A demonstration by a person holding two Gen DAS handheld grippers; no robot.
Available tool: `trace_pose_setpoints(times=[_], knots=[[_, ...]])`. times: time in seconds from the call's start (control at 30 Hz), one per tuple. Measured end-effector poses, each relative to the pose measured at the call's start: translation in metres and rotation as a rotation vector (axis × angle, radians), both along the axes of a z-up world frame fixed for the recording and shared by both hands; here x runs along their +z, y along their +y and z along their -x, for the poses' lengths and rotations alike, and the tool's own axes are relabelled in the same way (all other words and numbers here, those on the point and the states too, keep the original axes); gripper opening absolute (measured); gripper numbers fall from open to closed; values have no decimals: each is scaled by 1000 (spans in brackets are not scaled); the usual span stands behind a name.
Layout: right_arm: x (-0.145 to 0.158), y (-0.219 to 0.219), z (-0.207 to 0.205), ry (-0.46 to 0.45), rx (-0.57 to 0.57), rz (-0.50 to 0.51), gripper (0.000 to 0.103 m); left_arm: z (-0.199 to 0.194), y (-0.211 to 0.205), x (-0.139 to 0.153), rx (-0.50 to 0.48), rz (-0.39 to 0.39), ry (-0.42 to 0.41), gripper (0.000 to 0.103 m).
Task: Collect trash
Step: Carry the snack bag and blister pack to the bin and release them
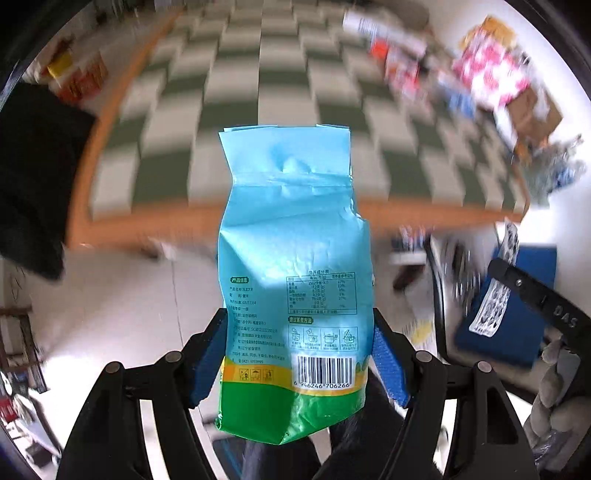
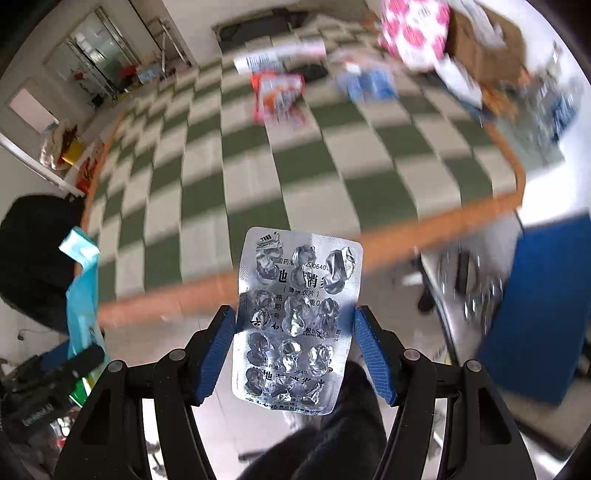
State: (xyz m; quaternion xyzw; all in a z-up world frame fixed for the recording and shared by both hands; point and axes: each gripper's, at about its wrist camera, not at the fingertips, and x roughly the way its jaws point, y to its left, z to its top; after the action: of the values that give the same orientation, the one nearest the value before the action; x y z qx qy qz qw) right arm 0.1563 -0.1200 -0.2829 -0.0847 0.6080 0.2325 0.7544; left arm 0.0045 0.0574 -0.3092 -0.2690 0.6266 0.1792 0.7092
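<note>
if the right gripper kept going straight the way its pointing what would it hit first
Probably the orange edge of the checkered mat, just beyond the blister pack clamped in the right gripper. Nothing else shows between them, though motion blur and the fisheye leave depth unclear.

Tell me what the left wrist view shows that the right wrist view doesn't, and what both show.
Only the left wrist view shows the printed back of the blue and green food bag, with its barcode, clamped in the left gripper, and a gloved hand at the right edge.

Only the right wrist view shows the front of the emptied silver blister pack clamped in the right gripper, and a glass door in the far corner.

Both show the green and white checked tablecloth, its scattered wrappers, the pink and white package, and the bag, seen edge-on from the right.
</note>
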Motion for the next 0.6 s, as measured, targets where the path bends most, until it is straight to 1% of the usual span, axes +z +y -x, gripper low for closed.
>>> trace_pose_setpoints(times=[0.03, 0.1, 0.13, 0.17, 0.2, 0.23, 0.3, 0.43, 0.5, 0.53, 0.57, 0.6], knots=[[-9, -6, 8, 19, 1, 10, 68, 8, -4, -19, 4, 36, 29, 70], [-39, -20, 29, 64, 4, 46, 68, 17, -9, -57, 17, 112, 63, 70], [-53, -25, 37, 82, 9, 59, 68, 21, -10, -84, 34, 155, 82, 70], [-68, -29, 44, 102, 12, 69, 68, 22, -11, -104, 43, 183, 97, 70], [-87, -34, 50, 125, 15, 83, 68, 24, -12, -126, 58, 207, 109, 70], [-105, -36, 55, 142, 20, 96, 68, 24, -13, -154, 71, 229, 125, 70], [-144, -41, 63, 184, 27, 113, 68, 24, -14, -198, 85, 255, 155, 70], [-234, -42, 76, 243, 46, 132, 68, 27, -18, -296, 135, 362, 192, 73], [-276, -40, 82, 264, 60, 138, 68, 31, -18, -331, 160, 379, 205, 86], [-301, -38, 85, 282, 65, 134, 68, 35, -16, -349, 174, 388, 202, 89], [-319, -36, 89, 293, 72, 134, 68, 40, -13, -363, 183, 391, 209, 96], [-339, -34, 93, 303, 82, 134, 68, 45, -11, -374, 192, 384, 218, 99]])
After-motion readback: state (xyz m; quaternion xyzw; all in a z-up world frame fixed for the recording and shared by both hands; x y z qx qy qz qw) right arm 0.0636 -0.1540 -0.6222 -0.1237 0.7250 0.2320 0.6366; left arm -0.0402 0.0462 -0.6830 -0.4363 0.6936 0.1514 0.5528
